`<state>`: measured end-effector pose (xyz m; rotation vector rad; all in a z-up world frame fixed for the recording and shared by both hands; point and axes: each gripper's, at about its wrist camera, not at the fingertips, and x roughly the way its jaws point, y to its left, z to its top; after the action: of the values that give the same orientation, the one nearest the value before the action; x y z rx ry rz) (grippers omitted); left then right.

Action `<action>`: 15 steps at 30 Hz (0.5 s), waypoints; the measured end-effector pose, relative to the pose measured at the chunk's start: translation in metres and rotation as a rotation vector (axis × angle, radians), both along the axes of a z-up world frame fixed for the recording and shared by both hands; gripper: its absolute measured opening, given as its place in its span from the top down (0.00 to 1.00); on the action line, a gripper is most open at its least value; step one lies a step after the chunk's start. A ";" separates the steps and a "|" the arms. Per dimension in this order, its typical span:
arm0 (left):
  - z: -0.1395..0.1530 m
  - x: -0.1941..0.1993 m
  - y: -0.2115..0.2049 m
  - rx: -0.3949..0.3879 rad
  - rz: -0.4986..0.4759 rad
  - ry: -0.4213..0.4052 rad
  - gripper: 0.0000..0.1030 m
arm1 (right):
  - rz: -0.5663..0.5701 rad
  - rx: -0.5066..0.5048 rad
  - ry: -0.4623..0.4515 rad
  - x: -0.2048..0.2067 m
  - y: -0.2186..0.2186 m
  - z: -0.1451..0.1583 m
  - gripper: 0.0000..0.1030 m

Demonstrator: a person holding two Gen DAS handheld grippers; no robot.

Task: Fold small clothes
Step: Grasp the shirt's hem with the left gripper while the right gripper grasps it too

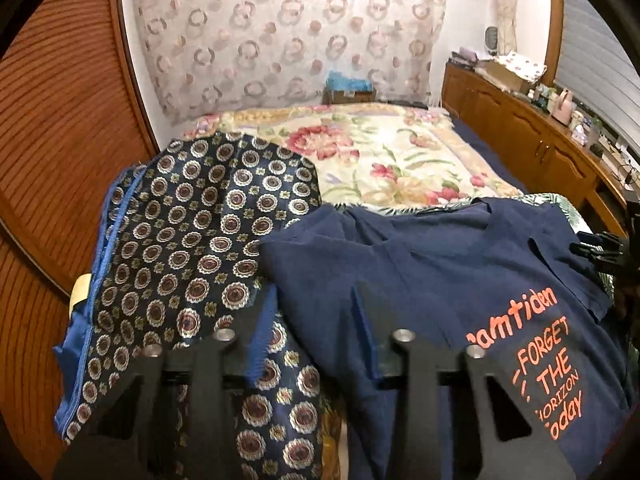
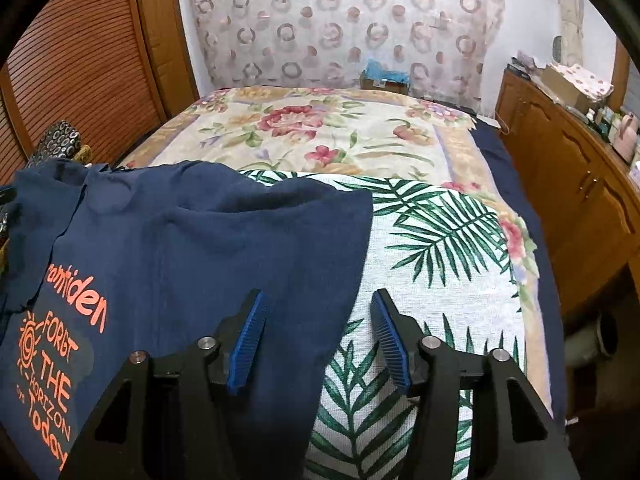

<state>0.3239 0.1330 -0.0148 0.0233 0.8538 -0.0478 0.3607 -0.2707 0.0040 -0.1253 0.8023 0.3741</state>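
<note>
A navy T-shirt (image 1: pixel 460 280) with orange lettering lies spread on the bed; it also shows in the right wrist view (image 2: pixel 208 240). My left gripper (image 1: pixel 316 300) is open, its jaws wide apart over the shirt's left edge, where it meets a navy medallion-print cloth (image 1: pixel 192 240). My right gripper (image 2: pixel 318 304) is open, its blue pads (image 2: pixel 248 340) straddling the shirt's right edge above a palm-leaf cloth (image 2: pixel 440 240). Neither gripper holds anything.
The bed carries a floral cover (image 1: pixel 392 152) reaching to the back wall with a patterned curtain (image 2: pixel 340 20). A wooden cabinet (image 2: pixel 580 184) with clutter runs along the right. A slatted wooden door (image 1: pixel 60 120) stands at left. A box (image 2: pixel 384 78) sits at the bed's far end.
</note>
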 end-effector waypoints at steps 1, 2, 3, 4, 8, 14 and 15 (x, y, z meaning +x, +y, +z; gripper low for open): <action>0.000 0.003 0.000 0.010 0.004 0.003 0.63 | 0.007 -0.009 0.000 0.000 0.002 -0.001 0.39; -0.001 0.005 0.000 0.021 0.007 0.005 0.63 | 0.008 -0.024 -0.002 0.000 0.003 0.000 0.38; -0.001 0.008 0.001 0.024 0.010 0.006 0.63 | 0.006 -0.044 -0.008 -0.001 0.006 -0.001 0.38; -0.001 0.010 0.002 0.022 0.012 0.008 0.63 | 0.006 -0.049 -0.009 -0.001 0.006 0.000 0.38; 0.000 0.016 0.000 0.013 -0.004 0.000 0.86 | 0.009 -0.027 0.000 0.001 0.001 0.000 0.36; 0.026 0.008 -0.021 0.047 -0.053 -0.075 0.95 | 0.008 -0.041 -0.004 0.001 0.003 0.002 0.36; 0.033 0.008 -0.022 0.043 -0.057 -0.094 0.95 | 0.008 -0.041 -0.004 0.001 0.003 0.002 0.36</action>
<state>0.3314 0.1109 0.0181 0.0893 0.7605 -0.0813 0.3614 -0.2673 0.0056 -0.1678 0.8063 0.3650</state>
